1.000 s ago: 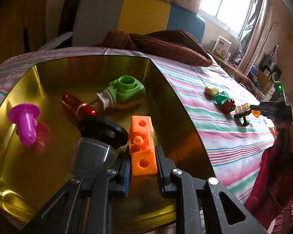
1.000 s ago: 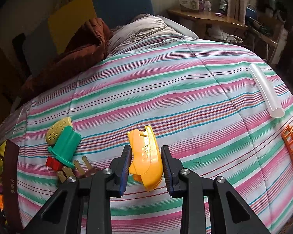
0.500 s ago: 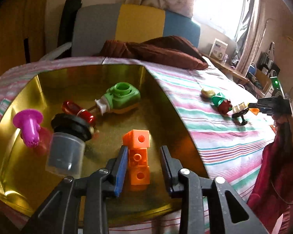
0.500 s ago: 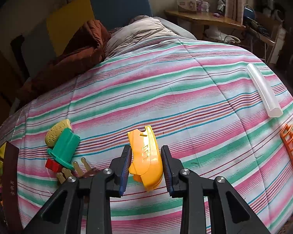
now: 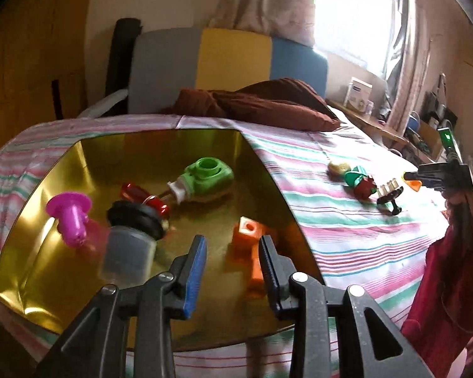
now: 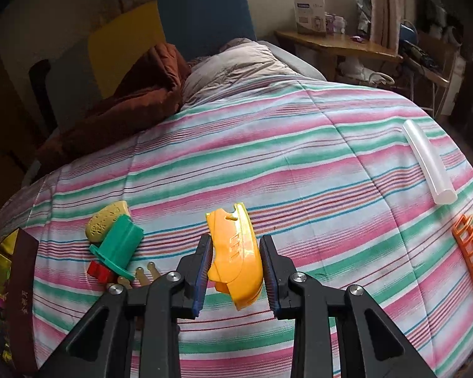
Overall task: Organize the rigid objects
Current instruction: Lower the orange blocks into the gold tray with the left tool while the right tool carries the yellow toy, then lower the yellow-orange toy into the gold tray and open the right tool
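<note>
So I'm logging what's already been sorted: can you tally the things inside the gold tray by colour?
Orange: 1, block piece
Green: 1, toy with a white nozzle
Pink: 1, peg
Red: 1, shiny piece
Grey with black lid: 1, jar
Total: 5 in the gold tray

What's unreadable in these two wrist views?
- Left wrist: orange block stack, its lower right part sits behind the right finger of the left gripper.
- Right wrist: gold tray cut by the left edge; contents unseen.
- Right wrist: orange grid piece cut by the right edge.
- Right wrist: wooden pegs partly behind the right gripper.
</note>
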A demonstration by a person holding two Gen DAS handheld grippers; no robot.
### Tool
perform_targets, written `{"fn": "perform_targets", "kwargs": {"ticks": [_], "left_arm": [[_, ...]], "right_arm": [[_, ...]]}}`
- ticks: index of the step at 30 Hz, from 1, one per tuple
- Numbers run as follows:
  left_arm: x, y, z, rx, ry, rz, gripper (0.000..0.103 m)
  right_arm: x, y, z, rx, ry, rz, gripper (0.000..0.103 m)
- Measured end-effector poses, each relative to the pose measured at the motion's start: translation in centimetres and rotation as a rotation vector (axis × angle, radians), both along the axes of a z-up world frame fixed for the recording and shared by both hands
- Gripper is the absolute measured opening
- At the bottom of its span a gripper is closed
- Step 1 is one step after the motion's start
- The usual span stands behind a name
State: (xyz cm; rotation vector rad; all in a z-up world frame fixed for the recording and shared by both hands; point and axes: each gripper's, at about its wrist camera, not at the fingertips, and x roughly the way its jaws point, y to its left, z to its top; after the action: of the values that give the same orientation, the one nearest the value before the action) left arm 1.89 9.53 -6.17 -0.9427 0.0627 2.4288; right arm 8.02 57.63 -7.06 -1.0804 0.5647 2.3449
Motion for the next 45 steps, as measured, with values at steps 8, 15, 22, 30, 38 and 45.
{"fn": "perform_targets", "kwargs": {"ticks": [8, 15, 22, 30, 38, 45], "left_arm": [[0.4, -0.2, -0.4, -0.023, -0.02, 0.002, 0.036], [0.5, -0.5, -0.6, -0.02, -0.042, 0.001, 0.04], [-0.5, -2.2, -0.1, 0.039, -0.06, 0.061, 0.04], [-0.9, -5.2, 0.7, 0.045, -0.04, 0.167, 0.04], [-1.9, -8.9, 1.5, 0.094, -0.03, 0.295, 0.041], [-2.4, -10.7, 1.6, 0.129, -0.047, 0.36, 0.041]], "right_arm": [[-0.4, -1.8, 1.2, 0.051, 0.05, 0.07, 0.031], [-1.0, -4.7, 2.5, 0.045, 0.066, 0.159, 0.031], [-2.1, -10.7, 3.2, -0.034, 0.095, 0.291, 0.031], [-4.6, -21.3, 4.0, -0.125, 0.139, 0.519, 0.031], [-7.1, -32.9, 3.7, -0.223, 0.151, 0.724, 0.031], [-9.3, -38.1, 1.9, -0.21, 0.068, 0.77, 0.031]]}}
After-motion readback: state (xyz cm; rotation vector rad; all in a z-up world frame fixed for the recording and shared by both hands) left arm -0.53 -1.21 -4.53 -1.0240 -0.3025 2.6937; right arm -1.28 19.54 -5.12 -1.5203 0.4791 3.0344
